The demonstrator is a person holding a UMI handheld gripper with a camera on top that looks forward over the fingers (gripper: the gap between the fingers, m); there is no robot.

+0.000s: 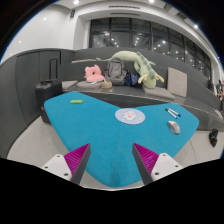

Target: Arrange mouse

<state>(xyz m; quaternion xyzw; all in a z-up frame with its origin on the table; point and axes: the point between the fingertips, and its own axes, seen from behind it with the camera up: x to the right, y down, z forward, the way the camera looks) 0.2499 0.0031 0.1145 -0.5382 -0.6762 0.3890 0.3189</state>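
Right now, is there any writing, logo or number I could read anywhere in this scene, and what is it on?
No text can be read here.
Round white disc on the teal tabletop mat: may carry a faint mark, too small to read.
Small grey computer mouse: no legible brand.
Small green object: no readable label.
Pink plush toy and pale green plush toy behind: no lettering visible.
The gripper jaws stand open, holding nothing.

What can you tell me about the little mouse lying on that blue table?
The mouse is a small grey computer mouse, apparently smooth plastic, lying flat on the teal table near its far side edge. It sits beyond the gripper, whose pink-padded fingers are open and well short of it. A round white disc lies apart from it. Nothing touches it but the tabletop.
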